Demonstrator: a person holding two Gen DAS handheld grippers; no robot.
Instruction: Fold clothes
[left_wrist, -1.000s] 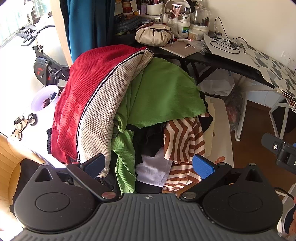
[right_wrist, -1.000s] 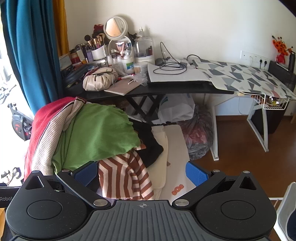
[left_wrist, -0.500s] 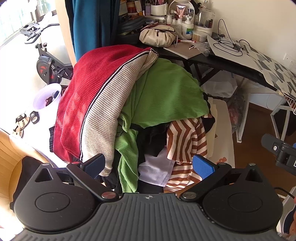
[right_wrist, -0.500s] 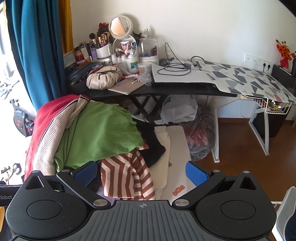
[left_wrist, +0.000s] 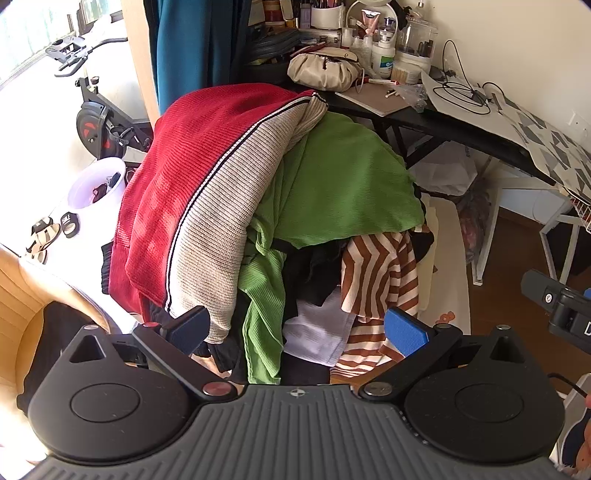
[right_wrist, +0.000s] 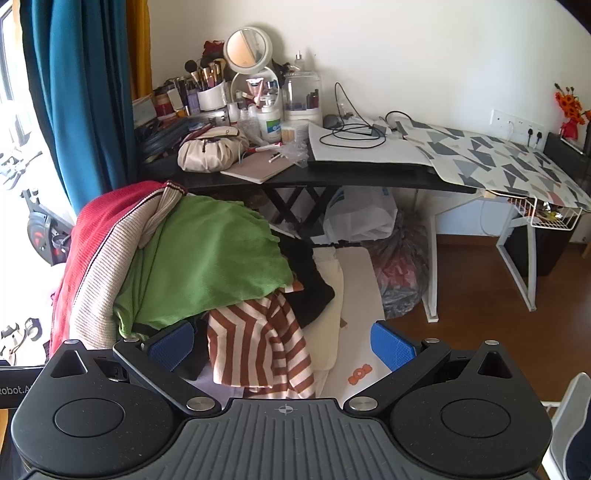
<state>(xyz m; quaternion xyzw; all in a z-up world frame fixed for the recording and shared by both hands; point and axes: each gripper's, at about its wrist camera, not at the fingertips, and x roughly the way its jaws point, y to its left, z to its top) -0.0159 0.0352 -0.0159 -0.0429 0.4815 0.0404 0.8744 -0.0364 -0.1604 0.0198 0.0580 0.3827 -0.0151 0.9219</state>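
— Cluttered black worktop (right_wrist: 369, 181) along the white wall, heaped with makeup brushes, bottles and a round mirror (right_wrist: 248, 48); what lies in front of it?

— A tall pile of clothes. On top, a red and beige ribbed knit sweater (left_wrist: 207, 184) with a dark stripe, draped over the side of the pile away from the worktop's patterned cloth. Beside it, nearer the worktop, a bright green ribbed top (left_wrist: 343, 188) spreads over the heap, one sleeve hanging down.

— And under the green top?

— A brown and white striped shirt (right_wrist: 258, 347) hangs out below it, next to black garments and a pale lilac piece (left_wrist: 317, 332).

— The grippers?

— The left gripper (left_wrist: 295, 328) has its blue-padded fingers spread wide, empty, just before the hanging green sleeve. The right gripper (right_wrist: 282, 345) is likewise spread and empty, the striped shirt showing between its fingers.

— Touching the cloth?

— I cannot tell.
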